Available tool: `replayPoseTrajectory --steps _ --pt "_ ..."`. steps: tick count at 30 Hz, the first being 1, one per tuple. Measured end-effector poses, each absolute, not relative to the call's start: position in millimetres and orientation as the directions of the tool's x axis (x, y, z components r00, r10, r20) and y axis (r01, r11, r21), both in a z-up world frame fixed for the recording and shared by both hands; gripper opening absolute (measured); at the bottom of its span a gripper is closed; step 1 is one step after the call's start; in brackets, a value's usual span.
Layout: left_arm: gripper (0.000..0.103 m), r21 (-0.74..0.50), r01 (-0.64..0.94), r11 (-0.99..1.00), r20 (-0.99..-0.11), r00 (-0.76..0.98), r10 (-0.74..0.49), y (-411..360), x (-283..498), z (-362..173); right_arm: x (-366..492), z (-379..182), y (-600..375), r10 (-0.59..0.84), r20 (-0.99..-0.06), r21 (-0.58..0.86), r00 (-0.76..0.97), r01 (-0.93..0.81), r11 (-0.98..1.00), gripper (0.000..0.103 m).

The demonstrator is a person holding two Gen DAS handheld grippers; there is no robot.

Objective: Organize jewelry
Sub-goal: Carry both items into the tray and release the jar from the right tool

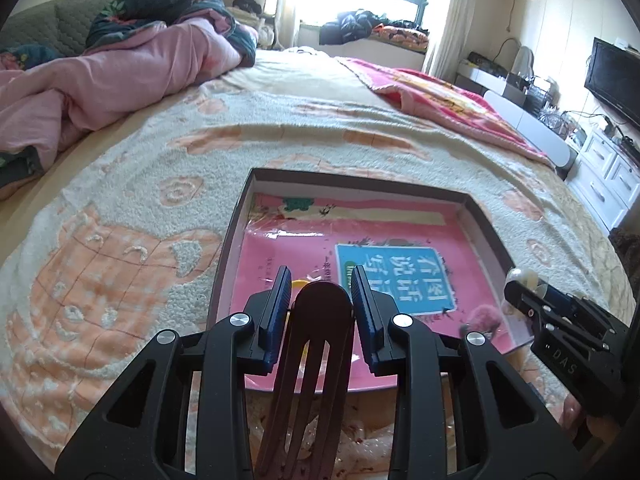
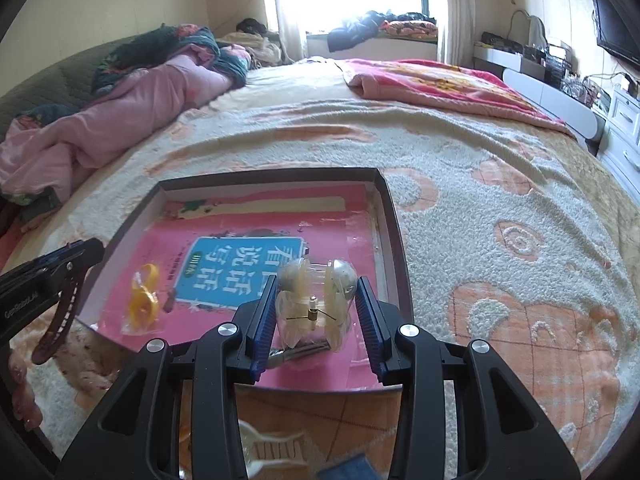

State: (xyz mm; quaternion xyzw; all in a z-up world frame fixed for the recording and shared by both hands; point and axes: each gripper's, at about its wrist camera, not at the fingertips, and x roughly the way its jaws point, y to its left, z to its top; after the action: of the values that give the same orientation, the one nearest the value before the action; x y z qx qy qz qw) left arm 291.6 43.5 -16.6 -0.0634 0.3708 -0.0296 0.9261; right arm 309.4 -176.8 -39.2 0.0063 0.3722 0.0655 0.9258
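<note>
Our left fingers (image 1: 276,312) clamp one dark red hair clip (image 1: 316,344), our right fingers (image 2: 370,320) squeeze one clear flower clip (image 2: 316,304), both above one box (image 2: 394,232) holding one yellow clip (image 2: 143,300).

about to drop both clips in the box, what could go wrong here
The left gripper pinches only the top of the brown hair clip, so it may swing or slip. The clear hair clip in the right gripper could land on the yellow clip in the box.
</note>
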Motion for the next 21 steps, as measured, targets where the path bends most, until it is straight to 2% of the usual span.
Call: replayPoseTrajectory --steps 19,21 --pt "0.023 -0.13 0.06 0.99 -0.754 0.642 -0.138 49.0 320.3 -39.1 333.4 -62.6 -168.5 0.065 -0.763 0.04 0.644 -0.054 0.998 0.037" --pt "0.023 -0.129 0.066 0.989 -0.757 0.638 -0.141 48.5 321.0 -40.3 332.5 -64.7 -170.8 0.064 -0.766 0.045 0.64 -0.047 0.998 0.04"
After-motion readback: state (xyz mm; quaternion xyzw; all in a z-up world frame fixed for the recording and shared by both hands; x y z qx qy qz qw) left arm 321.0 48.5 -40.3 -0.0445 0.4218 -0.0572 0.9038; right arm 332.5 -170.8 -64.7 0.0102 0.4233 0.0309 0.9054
